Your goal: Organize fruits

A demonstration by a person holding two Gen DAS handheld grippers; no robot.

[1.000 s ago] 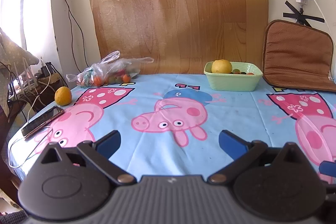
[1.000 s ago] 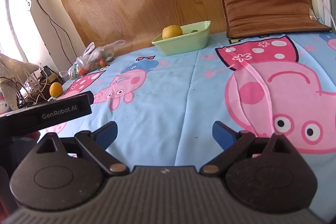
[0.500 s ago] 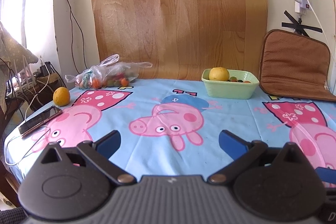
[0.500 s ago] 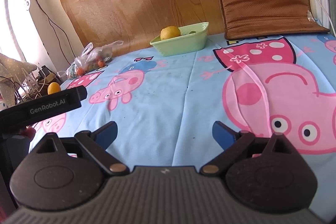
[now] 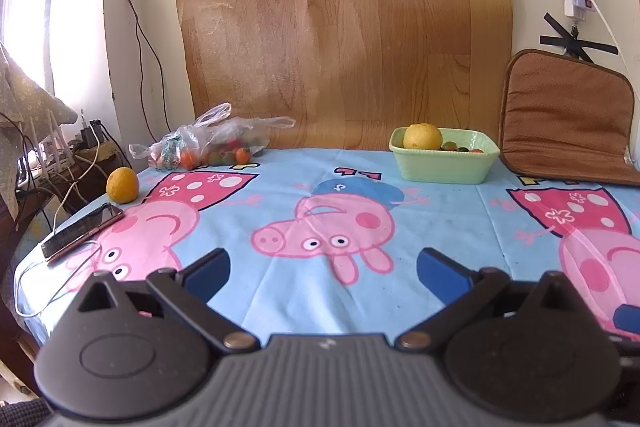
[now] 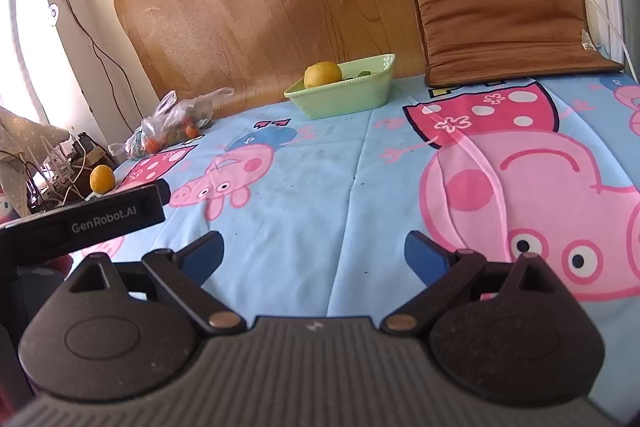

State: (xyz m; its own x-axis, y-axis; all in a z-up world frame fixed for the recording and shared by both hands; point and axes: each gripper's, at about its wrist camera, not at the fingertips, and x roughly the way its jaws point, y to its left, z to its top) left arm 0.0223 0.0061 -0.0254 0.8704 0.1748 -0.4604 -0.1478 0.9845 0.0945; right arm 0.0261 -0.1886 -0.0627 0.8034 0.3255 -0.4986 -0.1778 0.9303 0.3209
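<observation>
Both grippers hover over the table [image 5: 440, 219], nothing held. Left gripper [image 5: 322, 267] spread wide; right gripper [image 6: 314, 253] spread wide too. Loose orange [image 5: 122, 185] far ahead-left of left gripper, beside a phone [image 5: 82, 231]. Green bowl [image 5: 444, 167] with a yellow fruit [image 5: 422, 136] ahead-right. Bag of fruit [image 5: 208, 145] far ahead-left.

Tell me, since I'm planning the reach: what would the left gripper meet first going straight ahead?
Probably just bare tablecloth: the open left gripper points between the plastic bag and green bowl. Beyond stands the wooden board.
</observation>
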